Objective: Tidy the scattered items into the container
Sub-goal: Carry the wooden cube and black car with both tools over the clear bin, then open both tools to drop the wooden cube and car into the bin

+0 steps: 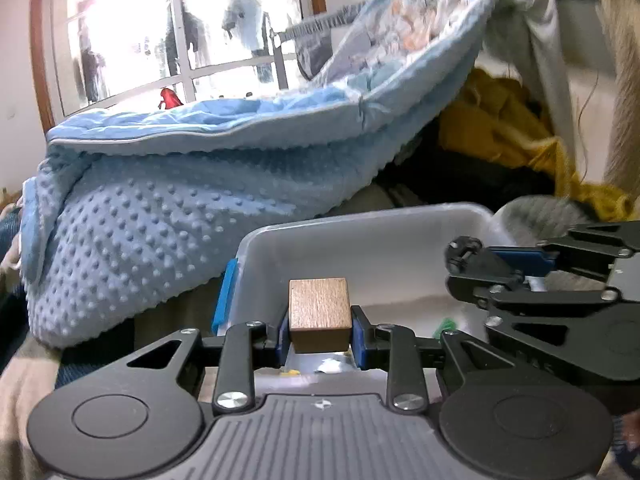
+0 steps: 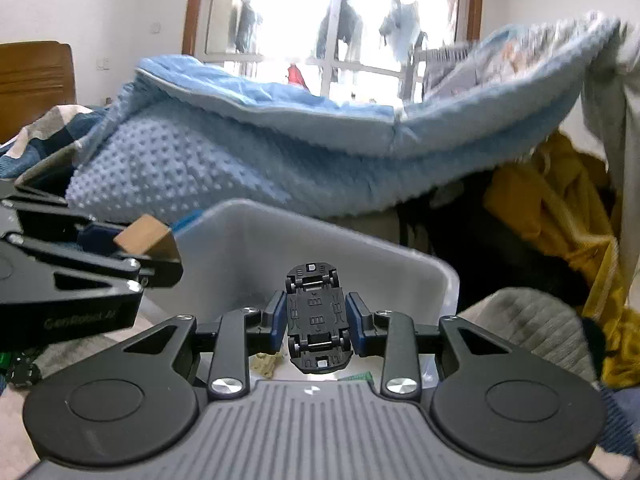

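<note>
Left gripper [image 1: 320, 330] is clamped on a small wooden block [image 1: 319, 314], blue pads squeezing it from both sides, block sitting upright and a bit proud of the fingertips; right gripper [image 2: 319, 320] is doing the same with a little black toy car [image 2: 319, 318], which is flipped so you're looking at its underside, wheels and axles facing the camera, nose pointing away; both loads are held up in the air over the near side of a pale plastic bin [image 1: 372, 240], not resting on anything; from the left wrist view the right gripper pokes in from the right edge, over the bin's near right part, and from the right wrist view the left one comes in from the left with the block at its tip, so the two tools are side by side and near each other but not touching; the bin has a blue clip [image 1: 224, 298] on its left wall, and there's some small stuff on its floor, a green bit [image 1: 446, 326] near the right side plus a beige scrap [image 2: 266, 362], too blurry to say what they are; past the bin's far rim a bumpy light blue blanket [image 1: 160, 208] is heaped up and draped across; yellow fabric [image 1: 504, 128] is bunched off to the right of it, a grey knit thing [image 2: 532, 320] lies just beside the bin's right corner; window [image 1: 132, 28] behind it all, blown out with light.
</note>
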The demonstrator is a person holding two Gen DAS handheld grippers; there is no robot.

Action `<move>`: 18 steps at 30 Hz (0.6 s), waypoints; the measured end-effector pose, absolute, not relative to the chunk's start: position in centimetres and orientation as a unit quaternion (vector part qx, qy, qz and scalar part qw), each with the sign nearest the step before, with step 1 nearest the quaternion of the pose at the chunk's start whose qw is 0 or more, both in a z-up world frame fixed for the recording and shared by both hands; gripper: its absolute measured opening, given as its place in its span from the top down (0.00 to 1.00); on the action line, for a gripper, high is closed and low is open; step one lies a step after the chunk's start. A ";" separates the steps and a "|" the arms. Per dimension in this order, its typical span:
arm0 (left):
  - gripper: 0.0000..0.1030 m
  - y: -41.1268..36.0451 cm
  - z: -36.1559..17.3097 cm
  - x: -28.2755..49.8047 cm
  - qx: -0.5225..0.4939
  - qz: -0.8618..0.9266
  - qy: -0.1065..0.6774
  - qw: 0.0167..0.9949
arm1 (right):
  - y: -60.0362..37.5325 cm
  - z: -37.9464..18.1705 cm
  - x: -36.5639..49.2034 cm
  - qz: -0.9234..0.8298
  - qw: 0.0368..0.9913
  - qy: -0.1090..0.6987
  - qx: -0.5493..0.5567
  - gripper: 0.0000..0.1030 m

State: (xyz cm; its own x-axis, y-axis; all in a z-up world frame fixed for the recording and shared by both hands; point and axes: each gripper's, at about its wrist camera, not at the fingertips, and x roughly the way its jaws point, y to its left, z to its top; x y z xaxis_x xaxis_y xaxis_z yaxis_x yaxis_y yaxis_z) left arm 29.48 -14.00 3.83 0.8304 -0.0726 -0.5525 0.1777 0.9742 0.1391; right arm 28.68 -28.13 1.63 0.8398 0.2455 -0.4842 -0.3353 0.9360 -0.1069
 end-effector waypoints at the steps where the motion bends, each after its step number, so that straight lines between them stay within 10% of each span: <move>1: 0.68 -14.2 3.5 30.3 0.100 -0.062 0.290 0.950 | -28.3 1.2 29.1 0.149 0.954 0.245 -0.090 0.66; 8: 0.67 -14.8 1.6 33.8 0.099 -0.058 0.321 0.940 | -29.6 -0.4 30.8 0.136 0.950 0.272 -0.065 0.65; 18: 0.33 -14.3 2.8 32.5 0.087 -0.057 0.293 0.950 | -29.7 0.1 30.4 0.120 0.957 0.253 -0.073 0.43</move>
State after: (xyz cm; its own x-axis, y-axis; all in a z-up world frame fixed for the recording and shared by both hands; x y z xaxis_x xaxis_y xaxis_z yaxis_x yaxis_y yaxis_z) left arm 32.53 -14.26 2.76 0.8219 -0.0578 -0.5667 0.1595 0.9784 0.1315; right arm 30.38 -29.67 0.14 0.8431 0.1929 -0.5019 -0.2669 0.9605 -0.0791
